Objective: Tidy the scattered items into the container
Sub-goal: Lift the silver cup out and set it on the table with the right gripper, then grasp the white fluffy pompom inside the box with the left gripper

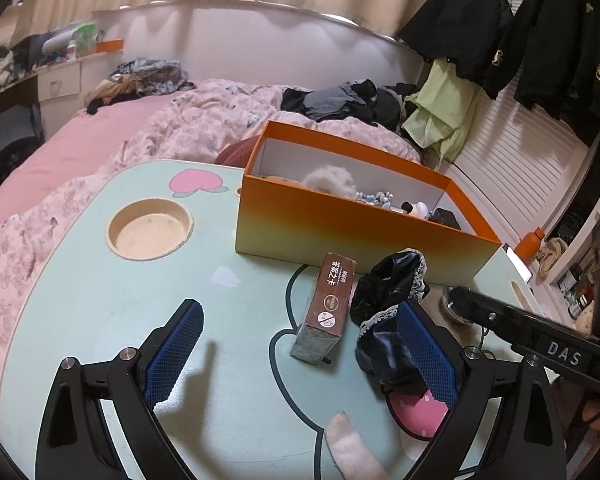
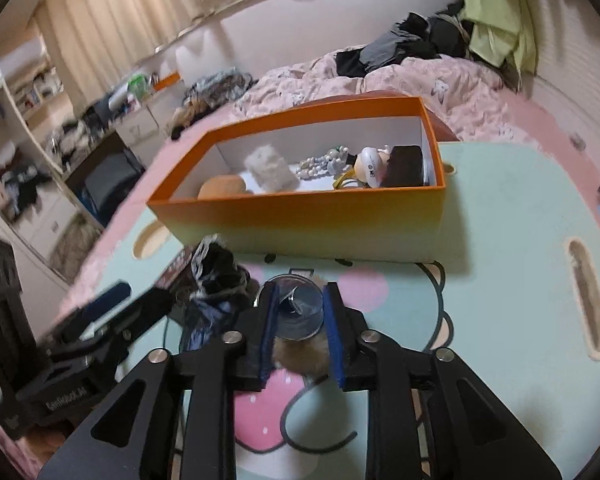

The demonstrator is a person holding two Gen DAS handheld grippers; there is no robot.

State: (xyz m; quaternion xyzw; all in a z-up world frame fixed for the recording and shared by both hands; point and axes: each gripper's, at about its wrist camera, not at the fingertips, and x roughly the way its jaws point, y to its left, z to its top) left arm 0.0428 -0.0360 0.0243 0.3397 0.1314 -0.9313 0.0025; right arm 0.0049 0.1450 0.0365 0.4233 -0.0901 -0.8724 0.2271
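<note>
Bedroom clutter surrounds a mint lap table [image 1: 100, 300]; the orange box [image 2: 300, 216] already holds several trinkets; a brown card box [image 1: 324, 312], black lacy cloth [image 1: 388, 292] and sock [image 1: 348, 444] remain outside; the right gripper [image 2: 300, 300], jaws narrowly apart, straddles a furry round mirror [image 2: 300, 312], contact unclear; the left gripper [image 1: 300, 320] gapes empty.

The box [image 2: 312, 216] is orange along its rim, fading to pale yellow lower down its outer wall, and white inside; it stands on a mint-green table [image 1: 100, 300] printed with a pink peach, a pink strawberry dotted white and dark curved outlines. Beside it lie a brown card pack [image 1: 326, 306] with white lettering and a shiny black cloth [image 1: 384, 304] edged in white lace. Both grippers are black with blue textured pads [image 1: 176, 344], and the quilt [image 1: 204, 120] is pale pink with a faint print.
</note>
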